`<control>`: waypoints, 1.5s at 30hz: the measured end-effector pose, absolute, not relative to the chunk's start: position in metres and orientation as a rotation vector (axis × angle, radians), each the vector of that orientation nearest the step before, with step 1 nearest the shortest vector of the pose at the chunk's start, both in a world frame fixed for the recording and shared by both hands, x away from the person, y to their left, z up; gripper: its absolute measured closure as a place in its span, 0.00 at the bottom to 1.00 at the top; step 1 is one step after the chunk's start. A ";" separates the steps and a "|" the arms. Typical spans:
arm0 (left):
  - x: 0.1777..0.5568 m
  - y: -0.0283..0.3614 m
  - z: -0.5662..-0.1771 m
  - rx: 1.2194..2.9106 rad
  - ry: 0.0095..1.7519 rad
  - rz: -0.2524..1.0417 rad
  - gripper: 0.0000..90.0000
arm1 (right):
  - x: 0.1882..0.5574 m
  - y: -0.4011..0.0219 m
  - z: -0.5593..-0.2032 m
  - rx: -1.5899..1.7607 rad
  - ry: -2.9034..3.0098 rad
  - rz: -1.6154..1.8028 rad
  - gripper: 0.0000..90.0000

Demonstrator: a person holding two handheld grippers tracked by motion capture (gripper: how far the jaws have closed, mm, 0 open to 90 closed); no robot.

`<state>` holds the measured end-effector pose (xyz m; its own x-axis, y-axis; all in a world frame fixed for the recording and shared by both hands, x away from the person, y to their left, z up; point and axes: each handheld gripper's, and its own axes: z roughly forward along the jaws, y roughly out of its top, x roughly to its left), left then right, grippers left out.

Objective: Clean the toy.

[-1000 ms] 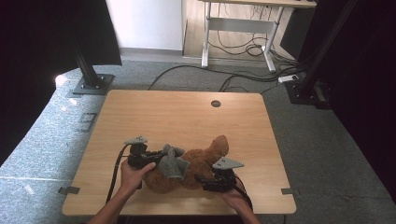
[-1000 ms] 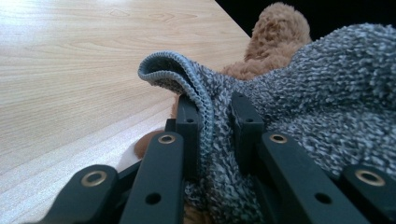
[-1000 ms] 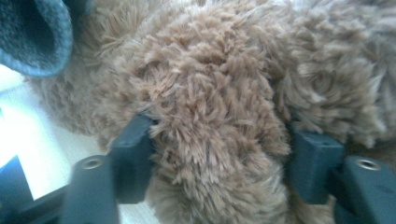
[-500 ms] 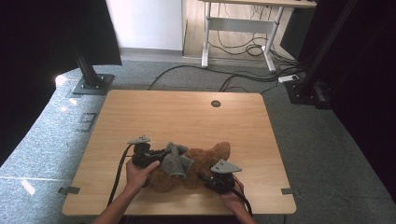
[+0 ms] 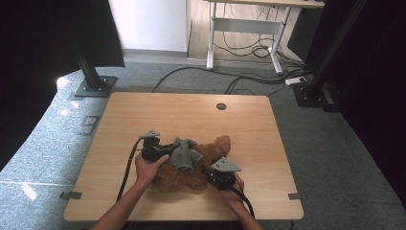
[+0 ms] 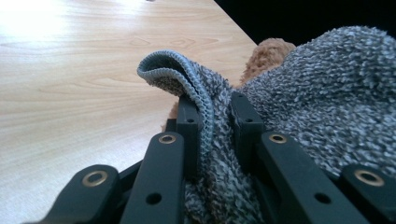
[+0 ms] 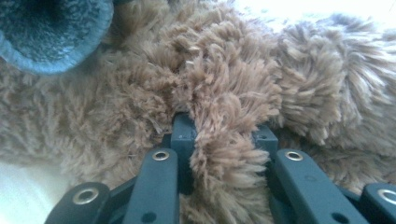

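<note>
A brown plush toy (image 5: 191, 172) lies near the table's front edge with a grey knitted cloth (image 5: 184, 153) draped over it. My left gripper (image 5: 167, 151) comes in from the toy's left. In the left gripper view it (image 6: 215, 116) is shut on a fold of the cloth (image 6: 327, 93), with the plush (image 6: 268, 53) peeking out behind. My right gripper (image 5: 210, 173) is at the toy's right side. Its jaws (image 7: 224, 135) have just been closing and now pinch a tuft of the plush's fur (image 7: 224, 84). The cloth's edge (image 7: 51, 32) hangs at the upper left of the right gripper view.
The wooden table (image 5: 191, 115) has a round cable hole (image 5: 220, 106) near its far edge. Black stand bases (image 5: 95, 87) sit on the floor at the far left and far right, and cables run across the carpet behind the table.
The left gripper has carried the grey cloth a little right and farther over the plush. The right gripper has edged slightly left against the toy.
</note>
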<state>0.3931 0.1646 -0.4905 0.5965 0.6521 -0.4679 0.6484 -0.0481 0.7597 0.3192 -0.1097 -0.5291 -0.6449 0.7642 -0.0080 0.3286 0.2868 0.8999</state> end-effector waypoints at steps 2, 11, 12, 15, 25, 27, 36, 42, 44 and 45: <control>0.398 0.165 -0.491 1.726 1.086 0.004 0.86 | 0.324 -0.108 -0.529 0.983 2.110 1.328 0.79; 0.413 0.156 -0.488 1.725 1.078 0.047 0.86 | 0.338 -0.109 -0.532 0.980 2.049 1.310 0.80; 0.416 0.154 -0.487 1.725 1.080 0.047 0.86 | 0.340 -0.109 -0.532 0.985 2.041 1.309 0.80; 0.420 0.152 -0.486 1.739 1.075 0.037 0.86 | 0.342 -0.111 -0.533 1.000 2.020 1.303 0.80; 0.390 0.175 -0.477 1.791 1.014 -0.007 0.86 | 0.316 -0.127 -0.532 0.980 2.070 1.307 0.81; 0.380 0.185 -0.476 1.790 1.006 -0.016 0.86 | 0.309 -0.129 -0.533 0.981 2.082 1.298 0.82; 0.358 0.214 -0.479 1.768 1.027 -0.055 0.86 | 0.290 -0.134 -0.535 0.990 2.117 1.286 0.83; 0.355 0.229 -0.491 1.757 1.073 -0.103 0.85 | 0.279 -0.137 -0.534 0.987 2.146 1.292 0.83; 0.354 0.229 -0.491 1.758 1.075 -0.102 0.85 | 0.275 -0.137 -0.534 0.978 2.156 1.290 0.83; 0.354 0.229 -0.491 1.758 1.077 -0.098 0.85 | 0.273 -0.137 -0.534 0.977 2.158 1.290 0.83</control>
<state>0.3537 0.2291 -0.4905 0.5959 0.6130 -0.5188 0.6963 -0.0726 0.7140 0.2728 -0.1370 -0.5342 -0.6534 0.7569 -0.0143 0.3458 0.3152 0.8838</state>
